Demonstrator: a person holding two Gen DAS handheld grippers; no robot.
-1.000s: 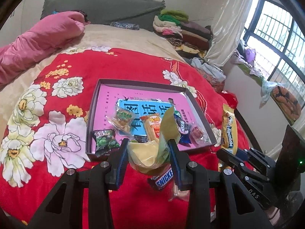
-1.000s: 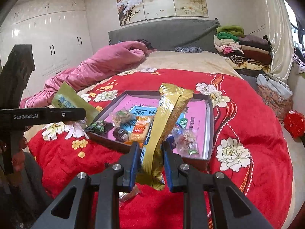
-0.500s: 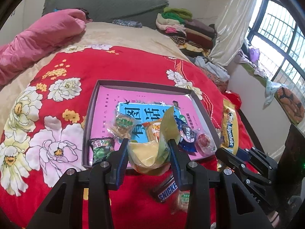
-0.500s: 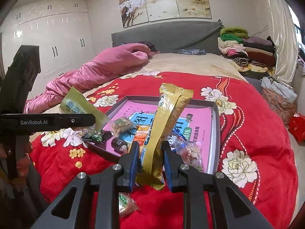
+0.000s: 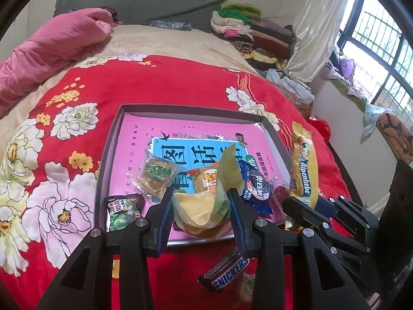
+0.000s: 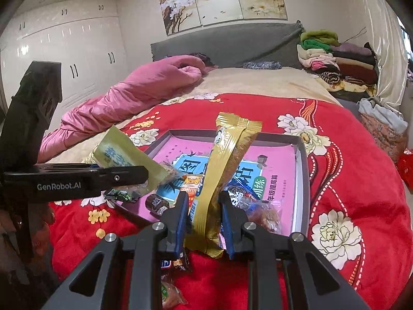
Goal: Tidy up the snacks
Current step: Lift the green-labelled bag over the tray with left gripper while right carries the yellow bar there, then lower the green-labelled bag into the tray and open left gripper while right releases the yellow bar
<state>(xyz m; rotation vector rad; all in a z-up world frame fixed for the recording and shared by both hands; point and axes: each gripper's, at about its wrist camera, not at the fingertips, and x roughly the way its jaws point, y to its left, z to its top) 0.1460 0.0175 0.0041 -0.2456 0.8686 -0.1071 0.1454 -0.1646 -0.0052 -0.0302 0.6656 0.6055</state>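
My left gripper is shut on a yellow-green snack packet, held over the near edge of a grey tray with a pink bottom. The same packet shows at the left of the right wrist view. My right gripper is shut on a long gold Alpenliebe packet, upright over the tray's near right corner; that gold packet also appears right of the tray. Several small snacks lie in the tray: a green pea bag, a clear cookie pack, a blue Oreo pack.
A Snickers bar and a small wrapped snack lie on the red floral blanket in front of the tray. A pink quilt is at the left, folded clothes at the headboard's right.
Both grippers have moved forward toward the tray with their packets still gripped; the tray looks nearer and larger, and the left packet now hangs over its near edge.
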